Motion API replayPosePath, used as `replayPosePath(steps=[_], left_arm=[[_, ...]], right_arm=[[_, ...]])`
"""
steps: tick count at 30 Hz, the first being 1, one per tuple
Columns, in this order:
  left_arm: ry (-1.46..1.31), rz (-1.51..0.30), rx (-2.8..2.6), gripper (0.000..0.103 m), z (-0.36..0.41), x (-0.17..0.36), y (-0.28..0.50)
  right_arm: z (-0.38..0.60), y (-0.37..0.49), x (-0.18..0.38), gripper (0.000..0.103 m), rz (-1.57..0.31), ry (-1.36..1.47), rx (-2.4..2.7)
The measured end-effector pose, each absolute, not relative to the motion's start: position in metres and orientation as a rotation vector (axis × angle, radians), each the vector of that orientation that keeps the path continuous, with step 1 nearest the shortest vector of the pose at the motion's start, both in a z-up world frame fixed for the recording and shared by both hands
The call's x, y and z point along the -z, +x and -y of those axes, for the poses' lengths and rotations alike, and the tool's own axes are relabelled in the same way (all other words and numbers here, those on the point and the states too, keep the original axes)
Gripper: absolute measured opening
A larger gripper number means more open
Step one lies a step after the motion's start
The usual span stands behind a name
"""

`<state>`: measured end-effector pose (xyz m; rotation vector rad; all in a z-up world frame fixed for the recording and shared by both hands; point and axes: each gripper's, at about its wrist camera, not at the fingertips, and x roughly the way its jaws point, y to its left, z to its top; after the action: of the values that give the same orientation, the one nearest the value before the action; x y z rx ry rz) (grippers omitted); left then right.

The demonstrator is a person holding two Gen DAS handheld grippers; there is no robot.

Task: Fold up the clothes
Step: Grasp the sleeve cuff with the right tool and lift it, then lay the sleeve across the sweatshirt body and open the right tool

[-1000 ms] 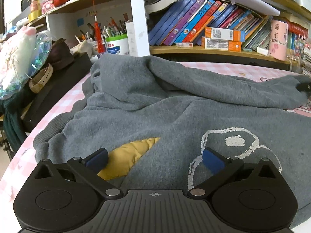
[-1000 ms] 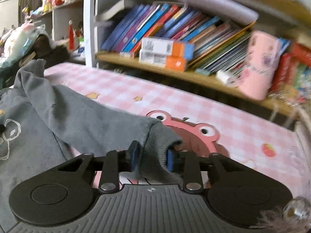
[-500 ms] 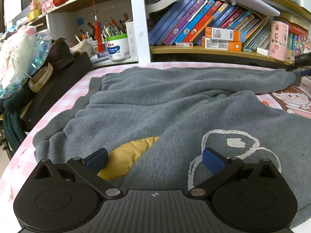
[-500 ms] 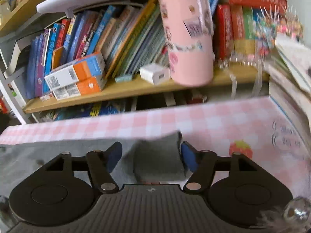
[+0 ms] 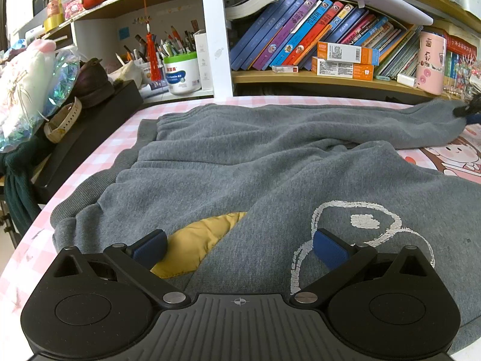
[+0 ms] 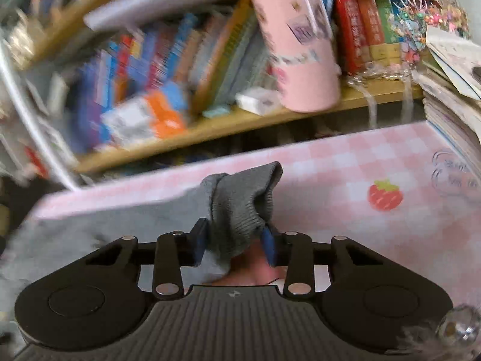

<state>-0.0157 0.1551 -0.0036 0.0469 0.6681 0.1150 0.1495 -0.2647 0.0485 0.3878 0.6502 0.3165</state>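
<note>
While my left gripper [image 5: 239, 245] hangs over the grey sweatshirt [image 5: 270, 162] with jaws spread wide and gripping nothing, the garment lies flat on the pink checked table [image 5: 99, 153], yellow patch [image 5: 195, 240] and white print [image 5: 360, 219] just ahead of my pads. Its sleeve [image 5: 390, 123] stretches right toward the bookshelf [image 5: 330, 78]. My right gripper [image 6: 234, 240] has the ribbed cuff [image 6: 240, 204] between its jaws, which are closing on it, near the strawberry print [image 6: 384, 195].
</note>
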Motion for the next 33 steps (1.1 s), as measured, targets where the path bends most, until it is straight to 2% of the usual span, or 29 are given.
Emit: replayPosePath(steps=[4,5,6,8,10,19,25,28,29,30,31,33], left_arm=[[0.045,-0.668,-0.115,0.103,-0.155,0.004,-0.016],[0.045,-0.668,-0.115,0.103,-0.155,0.004,-0.016],[0.045,-0.668,-0.115,0.103,-0.155,0.004,-0.016],[0.045,-0.668,-0.115,0.103,-0.155,0.004,-0.016],[0.046,-0.668,-0.115,0.103,-0.155,0.004,-0.016],[0.047,-0.669,-0.115,0.103,-0.155,0.004,-0.015],[0.047,-0.669,-0.116,0.103,-0.155,0.004,-0.015],[0.047,-0.669,-0.116,0.103,-0.155,0.004,-0.015],[0.047,-0.669,-0.116,0.103,-0.155,0.004,-0.015],[0.047,-0.669,-0.117,0.103,-0.155,0.004,-0.015],[0.047,-0.669,-0.117,0.103,-0.155,0.004,-0.015],[0.047,-0.669,-0.117,0.103,-0.155,0.004,-0.015]], right_arm=[[0.283,0.109,-0.068,0.041,-0.606,0.74,-0.428],[0.289,0.101,-0.074,0.046,-0.544,0.785,-0.417],[0.295,0.094,-0.081,0.056,-0.482,0.83,-0.407],[0.3,0.089,-0.092,0.068,-0.38,0.763,-0.326],[0.302,0.089,-0.099,0.07,-0.325,0.65,-0.238],[0.27,0.103,-0.05,0.07,-0.501,0.199,-0.292],[0.257,0.103,-0.034,0.071,-0.565,0.104,-0.369],[0.261,0.108,-0.027,0.059,-0.588,0.11,-0.337],[0.263,0.11,-0.026,0.052,-0.596,0.12,-0.339],[0.264,0.11,-0.026,0.04,-0.604,0.116,-0.354],[0.264,0.109,-0.028,0.036,-0.609,0.104,-0.374],[0.265,0.106,-0.033,0.018,-0.606,0.108,-0.427]])
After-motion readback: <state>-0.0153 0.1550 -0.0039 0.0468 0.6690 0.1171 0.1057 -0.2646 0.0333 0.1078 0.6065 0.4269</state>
